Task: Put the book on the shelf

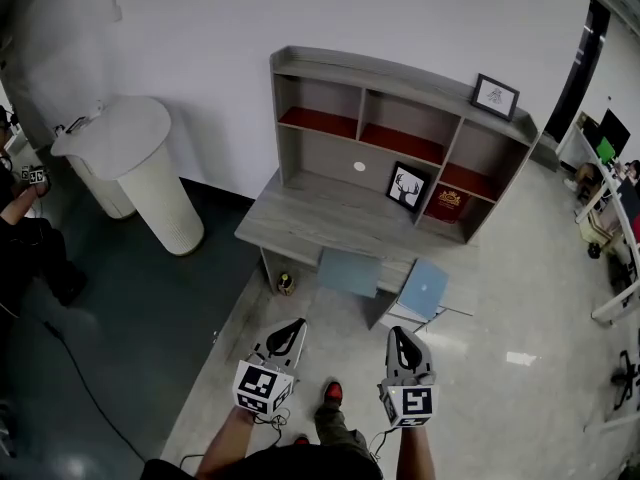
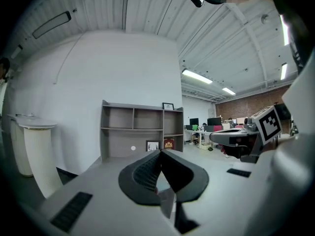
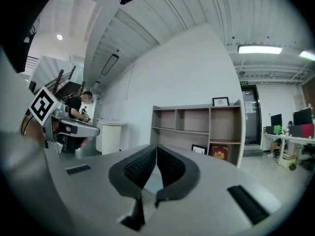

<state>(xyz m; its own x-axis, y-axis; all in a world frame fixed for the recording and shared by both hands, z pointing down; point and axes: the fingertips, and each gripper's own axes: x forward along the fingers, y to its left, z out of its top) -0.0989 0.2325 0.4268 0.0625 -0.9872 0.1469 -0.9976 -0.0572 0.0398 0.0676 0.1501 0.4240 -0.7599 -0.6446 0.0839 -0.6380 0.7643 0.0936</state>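
Grey shelf [image 1: 400, 73], red book [image 1: 447, 203] in lower-right compartment — frame [image 1: 495, 96] on top

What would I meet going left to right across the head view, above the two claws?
white round stand → small white disc → deer picture → red item with a gold emblem → small framed picture

Bright, even light comes from ceiling strip lights [image 2: 197, 76] — one pale glare patch lies on the glossy floor [image 1: 520, 358]. Shadows are soft. My gripper views bow strongly, with black corners.
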